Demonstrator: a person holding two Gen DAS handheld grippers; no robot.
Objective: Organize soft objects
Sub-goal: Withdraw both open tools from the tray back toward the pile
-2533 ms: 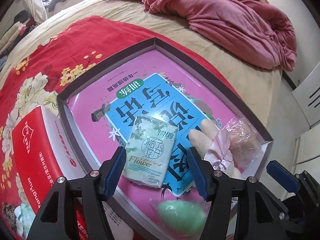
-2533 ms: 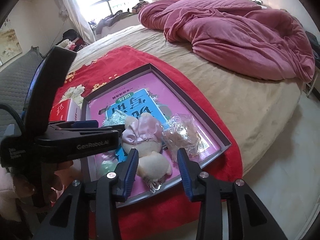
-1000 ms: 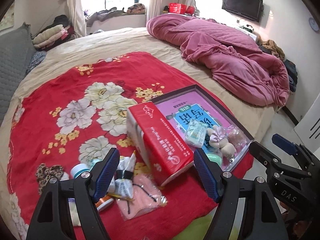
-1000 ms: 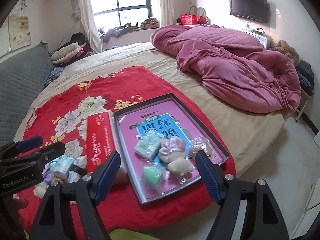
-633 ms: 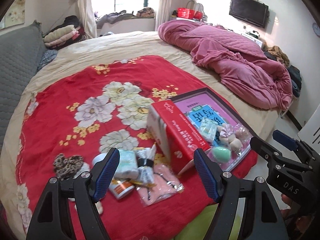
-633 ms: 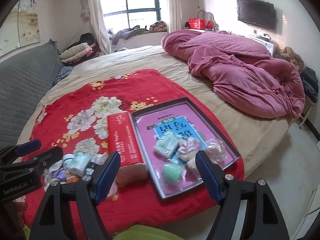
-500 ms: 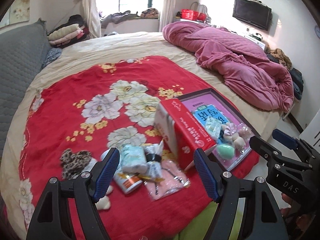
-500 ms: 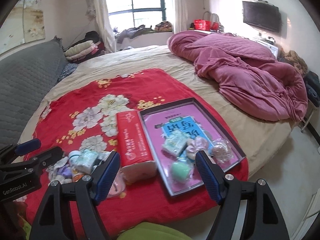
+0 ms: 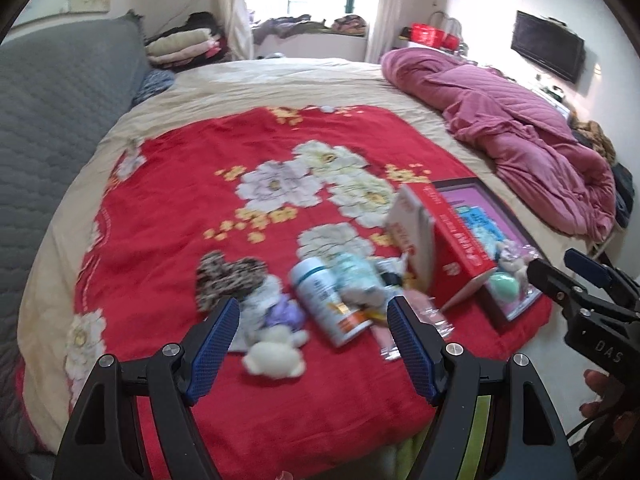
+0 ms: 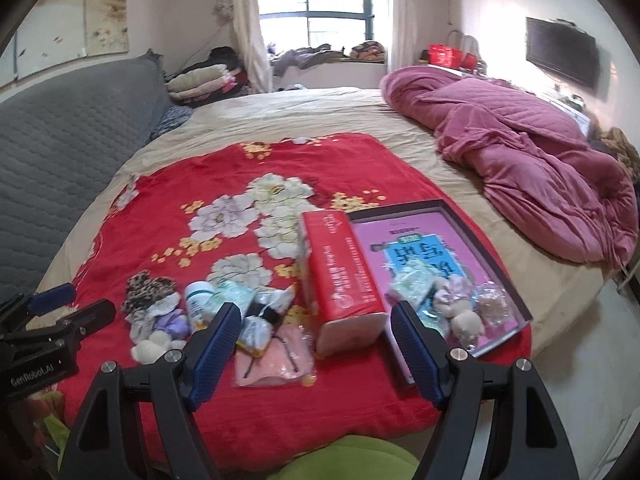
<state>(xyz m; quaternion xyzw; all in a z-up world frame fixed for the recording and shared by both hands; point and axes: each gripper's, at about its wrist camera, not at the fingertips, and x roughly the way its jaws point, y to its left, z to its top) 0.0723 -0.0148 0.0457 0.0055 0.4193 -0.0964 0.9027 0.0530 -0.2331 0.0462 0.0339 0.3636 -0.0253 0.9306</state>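
Both my grippers — left point(image 9: 312, 344), right point(image 10: 314, 344) — agape, empty. Tray point(image 10: 496, 256) holds sorted softs; unsorted heap — plush toy point(image 9: 274, 350), probably — beside red box point(image 10: 340, 276), awaiting pickup.

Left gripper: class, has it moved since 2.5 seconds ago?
Yes. The left gripper has pulled back from over the tray and now hangs open before the clutter beside the red box.
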